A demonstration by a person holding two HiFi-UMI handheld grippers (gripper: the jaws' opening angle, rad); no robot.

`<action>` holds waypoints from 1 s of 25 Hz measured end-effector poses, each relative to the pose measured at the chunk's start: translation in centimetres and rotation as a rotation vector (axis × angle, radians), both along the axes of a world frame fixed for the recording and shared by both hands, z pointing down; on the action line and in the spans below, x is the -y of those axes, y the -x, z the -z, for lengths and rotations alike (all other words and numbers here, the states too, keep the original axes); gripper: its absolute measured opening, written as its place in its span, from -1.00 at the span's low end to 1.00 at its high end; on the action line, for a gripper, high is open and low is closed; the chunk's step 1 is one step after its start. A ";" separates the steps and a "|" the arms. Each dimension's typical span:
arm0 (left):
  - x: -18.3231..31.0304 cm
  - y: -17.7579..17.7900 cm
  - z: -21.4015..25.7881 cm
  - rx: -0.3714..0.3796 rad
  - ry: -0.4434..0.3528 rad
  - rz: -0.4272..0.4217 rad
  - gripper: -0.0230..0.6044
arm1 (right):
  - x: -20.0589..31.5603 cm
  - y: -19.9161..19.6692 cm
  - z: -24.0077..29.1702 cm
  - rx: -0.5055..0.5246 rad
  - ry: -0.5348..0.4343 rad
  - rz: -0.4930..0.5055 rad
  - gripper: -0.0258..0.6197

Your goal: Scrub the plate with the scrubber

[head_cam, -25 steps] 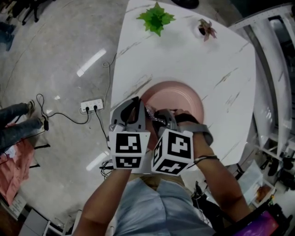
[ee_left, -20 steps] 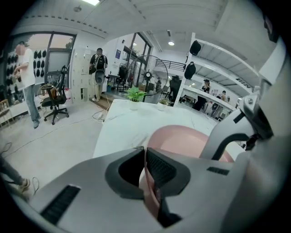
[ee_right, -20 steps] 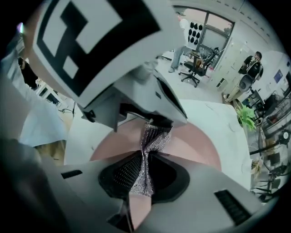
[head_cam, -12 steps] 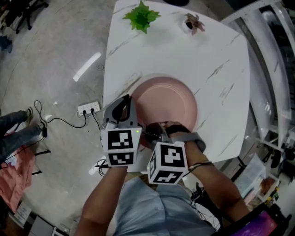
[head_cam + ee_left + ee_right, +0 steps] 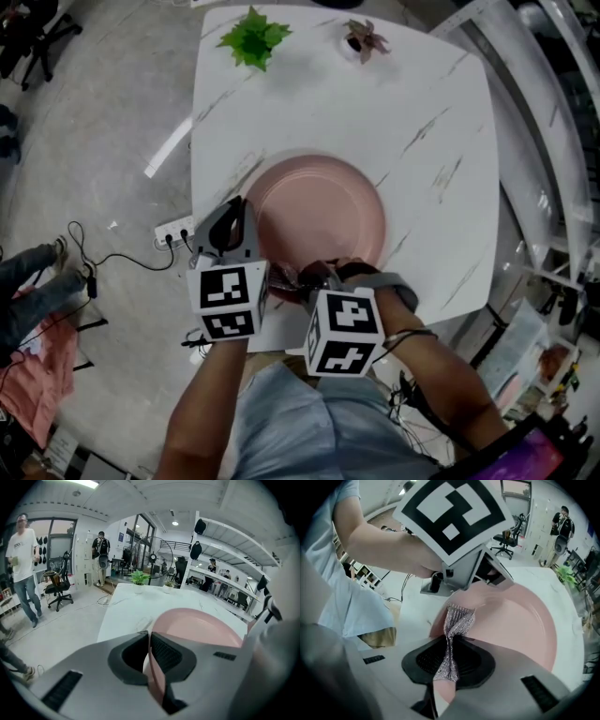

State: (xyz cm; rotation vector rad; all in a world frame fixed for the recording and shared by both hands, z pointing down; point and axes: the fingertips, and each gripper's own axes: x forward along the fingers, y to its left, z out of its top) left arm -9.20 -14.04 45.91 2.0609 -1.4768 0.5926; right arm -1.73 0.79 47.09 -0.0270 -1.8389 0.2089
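A pink plate (image 5: 319, 216) lies on the white marble table (image 5: 422, 103), near its front edge. My left gripper (image 5: 246, 246) is shut on the plate's left rim; in the left gripper view the rim (image 5: 157, 677) runs between the jaws and the plate (image 5: 201, 625) spreads beyond. My right gripper (image 5: 302, 279) is shut on a silvery mesh scrubber (image 5: 286, 277) at the plate's near-left rim. In the right gripper view the scrubber (image 5: 457, 620) hangs out of the gripper (image 5: 447, 660) onto the plate (image 5: 525, 620), just beside the left gripper (image 5: 464, 576).
A green plant (image 5: 251, 37) and a small reddish potted plant (image 5: 361, 39) stand at the table's far edge. A power strip (image 5: 173, 230) with cables lies on the floor at the left. People stand and walk far off in the room (image 5: 23, 569).
The right gripper has drawn the scrubber across the plate from its left part toward the near rim. The left gripper keeps its hold on the rim. The head view has shifted.
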 end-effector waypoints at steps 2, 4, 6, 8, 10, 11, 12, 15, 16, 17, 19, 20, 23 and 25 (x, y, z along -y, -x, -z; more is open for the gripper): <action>-0.1 0.0 0.0 -0.007 0.005 -0.002 -0.87 | -0.2 -0.7 0.0 -0.010 0.023 -0.031 -0.71; -0.3 0.0 0.0 -0.005 0.022 -0.011 -0.87 | -0.4 -1.2 -0.1 -0.017 0.049 -0.063 -0.71; -0.3 0.0 -0.1 -0.006 0.022 -0.016 -0.87 | -0.3 -1.7 -0.2 -0.029 0.057 -0.088 -0.71; -0.3 0.1 -0.1 -0.014 0.021 -0.019 -0.87 | 0.1 -2.4 -0.3 -0.047 0.050 -0.115 -0.71; -0.1 0.0 0.0 -0.025 0.016 -0.018 -0.87 | 0.7 -3.4 -0.3 -0.067 0.037 -0.155 -0.71; -0.1 0.0 0.0 -0.028 0.014 -0.018 -0.87 | 1.1 -3.9 -0.3 -0.078 0.028 -0.181 -0.71; 0.0 0.0 0.0 -0.029 0.015 -0.018 -0.87 | 1.5 -4.5 -0.3 -0.088 0.018 -0.211 -0.71; -0.2 0.0 -0.1 -0.029 0.018 -0.020 -0.87 | 2.9 -5.8 -0.4 -0.105 0.000 -0.301 -0.71; -0.3 0.0 -0.1 -0.030 0.020 -0.021 -0.87 | 3.4 -6.1 -0.4 -0.107 -0.004 -0.327 -0.71; -0.3 -0.1 -0.1 -0.032 0.021 -0.021 -0.87 | 3.9 -6.4 -0.5 -0.108 -0.007 -0.351 -0.71; -0.4 -0.1 -0.1 -0.036 0.022 -0.021 -0.87 | 5.0 -7.1 -0.5 -0.108 -0.015 -0.397 -0.71; -0.4 -0.2 -0.1 -0.037 0.023 -0.021 -0.87 | 5.6 -7.5 -0.5 -0.107 -0.020 -0.418 -0.71; -0.3 -0.2 -0.1 -0.039 0.023 -0.023 -0.87 | 7.3 -8.4 -0.5 -0.106 -0.031 -0.473 -0.71; -0.3 -0.2 -0.1 -0.041 0.024 -0.024 -0.87 | 8.4 -8.9 -0.5 -0.108 -0.039 -0.502 -0.71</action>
